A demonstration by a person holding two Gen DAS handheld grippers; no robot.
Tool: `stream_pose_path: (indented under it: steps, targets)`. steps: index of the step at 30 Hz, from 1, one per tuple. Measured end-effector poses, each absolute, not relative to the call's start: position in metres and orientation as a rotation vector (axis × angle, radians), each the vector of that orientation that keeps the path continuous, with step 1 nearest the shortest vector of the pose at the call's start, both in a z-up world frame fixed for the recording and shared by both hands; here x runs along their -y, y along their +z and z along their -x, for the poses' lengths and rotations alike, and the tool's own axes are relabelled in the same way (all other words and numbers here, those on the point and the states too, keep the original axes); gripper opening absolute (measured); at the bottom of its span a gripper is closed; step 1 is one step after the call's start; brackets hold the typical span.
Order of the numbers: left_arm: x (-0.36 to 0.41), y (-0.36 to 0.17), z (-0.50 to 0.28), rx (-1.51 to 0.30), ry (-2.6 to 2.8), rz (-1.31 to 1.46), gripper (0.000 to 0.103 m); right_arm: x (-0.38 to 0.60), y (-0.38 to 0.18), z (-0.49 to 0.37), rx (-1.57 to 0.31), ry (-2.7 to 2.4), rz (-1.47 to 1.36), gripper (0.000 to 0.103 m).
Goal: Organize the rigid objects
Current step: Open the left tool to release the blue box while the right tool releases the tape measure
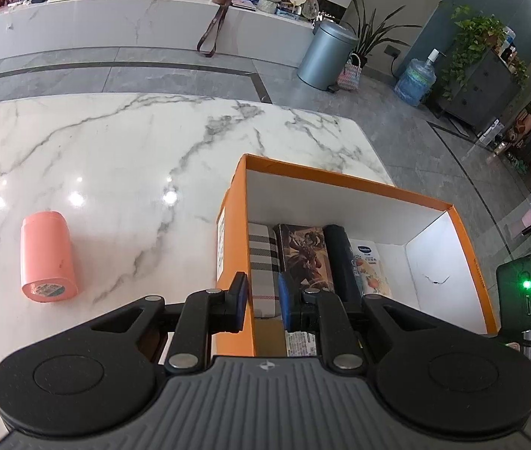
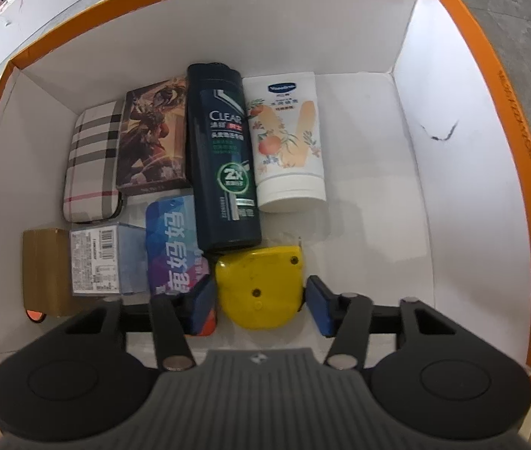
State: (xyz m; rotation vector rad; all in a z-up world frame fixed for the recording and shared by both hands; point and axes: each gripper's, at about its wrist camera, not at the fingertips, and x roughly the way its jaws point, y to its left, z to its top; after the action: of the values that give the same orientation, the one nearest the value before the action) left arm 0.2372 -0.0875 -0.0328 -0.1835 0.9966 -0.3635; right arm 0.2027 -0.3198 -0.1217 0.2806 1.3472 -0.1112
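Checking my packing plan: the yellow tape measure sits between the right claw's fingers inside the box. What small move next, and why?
Probably lift the right claw straight up and out. The yellow tape measure already lies on the floor of the orange box, with a gap at each finger. The pink canister is left on the marble table.
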Motion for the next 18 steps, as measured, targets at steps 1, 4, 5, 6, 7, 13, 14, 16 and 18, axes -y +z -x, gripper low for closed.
stream_pose_path:
  steps: [1, 4, 5, 6, 7, 13, 14, 16, 18]
  targets:
    - [0.088, -0.033, -0.237, -0.997, -0.362, 0.18, 0.019, 0.32, -0.122, -0.202, -1.344, -0.108, -0.284, 0.052]
    - [0.089, -0.032, -0.236, -0.996, -0.362, 0.173, 0.019, 0.317, -0.122, -0.2, -1.337, -0.097, -0.283, 0.053]
    - [0.089, -0.031, -0.236, -0.996, -0.363, 0.17, 0.019, 0.316, -0.122, -0.2, -1.336, -0.098, -0.285, 0.053]
    - [0.088, -0.03, -0.234, -0.993, -0.366, 0.169, 0.019, 0.316, -0.122, -0.2, -1.334, -0.099, -0.288, 0.053]
    - [0.088, -0.028, -0.233, -0.99, -0.372, 0.171, 0.019, 0.315, -0.121, -0.199, -1.334, -0.1, -0.29, 0.053]
    - [0.086, -0.017, -0.222, -0.972, -0.4, 0.165, 0.019, 0.303, -0.102, -0.19, -1.271, -0.111, -0.253, 0.053]
    - [0.086, -0.015, -0.219, -0.97, -0.404, 0.161, 0.019, 0.3, -0.097, -0.187, -1.251, -0.103, -0.252, 0.054]
    - [0.086, -0.011, -0.212, -0.965, -0.411, 0.152, 0.019, 0.288, -0.086, -0.18, -1.211, -0.092, -0.233, 0.054]
    - [0.085, -0.007, -0.204, -0.955, -0.42, 0.144, 0.019, 0.284, -0.074, -0.177, -1.163, -0.08, -0.212, 0.054]
